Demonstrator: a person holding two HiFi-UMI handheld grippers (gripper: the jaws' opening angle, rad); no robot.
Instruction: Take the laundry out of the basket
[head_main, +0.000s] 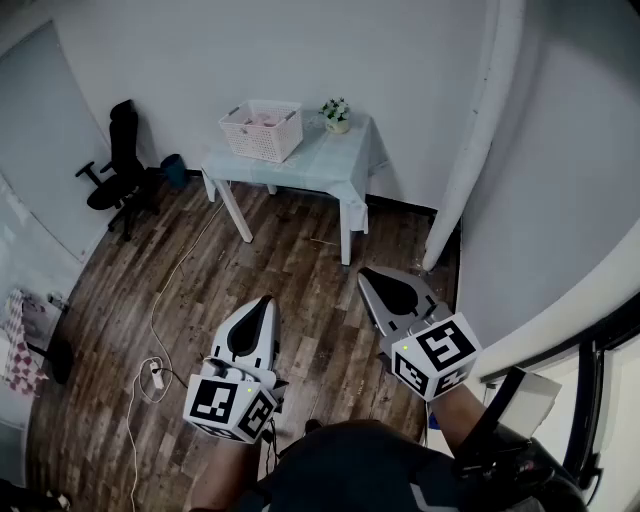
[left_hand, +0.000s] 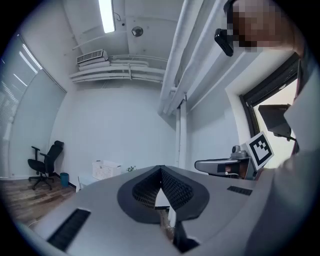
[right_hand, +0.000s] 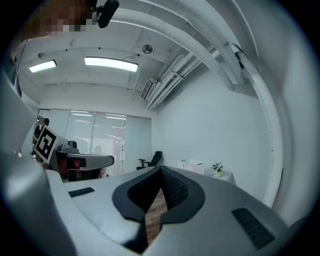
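A white laundry basket (head_main: 262, 130) stands on a small table (head_main: 335, 165) against the far wall, with pale pinkish laundry (head_main: 263, 119) inside it. Both grippers hover level over the wooden floor, well short of the table. My left gripper (head_main: 267, 299) is shut with nothing between its jaws. My right gripper (head_main: 363, 271) is also shut and holds nothing. The basket (left_hand: 106, 170) looks small and distant past the left gripper (left_hand: 161, 169). It shows again as the basket (right_hand: 192, 165) beyond the right gripper (right_hand: 161, 170).
A potted plant (head_main: 336, 113) sits on the table beside the basket. A black office chair (head_main: 115, 170) and a blue bin (head_main: 175, 168) stand at the left. A power strip and cable (head_main: 155, 375) lie on the floor. A white pipe (head_main: 470, 150) leans at the right wall.
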